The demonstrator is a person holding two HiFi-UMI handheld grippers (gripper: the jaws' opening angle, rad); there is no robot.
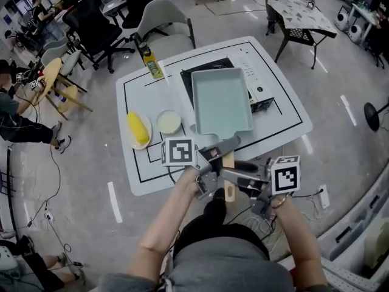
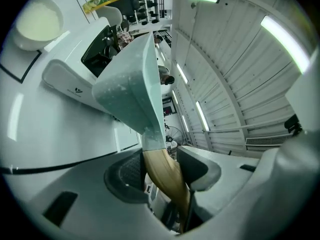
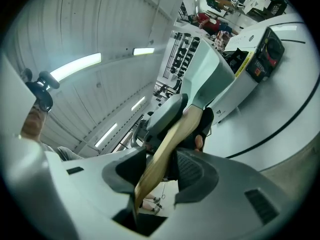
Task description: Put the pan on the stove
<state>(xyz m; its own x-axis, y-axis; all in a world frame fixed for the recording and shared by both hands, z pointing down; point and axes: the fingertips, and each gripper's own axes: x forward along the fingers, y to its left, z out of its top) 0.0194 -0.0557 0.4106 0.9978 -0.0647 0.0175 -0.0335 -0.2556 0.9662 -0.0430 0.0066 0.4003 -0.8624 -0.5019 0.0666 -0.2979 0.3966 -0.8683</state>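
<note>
Shallow rectangular pale-teal pan [image 1: 222, 102], smooth enamel faintly speckled, over the flat black stove [image 1: 205, 73], its rounded pale wooden handle [image 2: 167, 176] clamped between ribbed dark pads of left gripper [image 2: 164, 170] and right gripper [image 3: 167, 165], glossy white table [image 1: 285, 123] beneath.

We see a matt, speckled pan [image 1: 222, 101] with a smooth wooden handle [image 2: 165, 171]. The white table [image 1: 292, 117] shines glossy.
</note>
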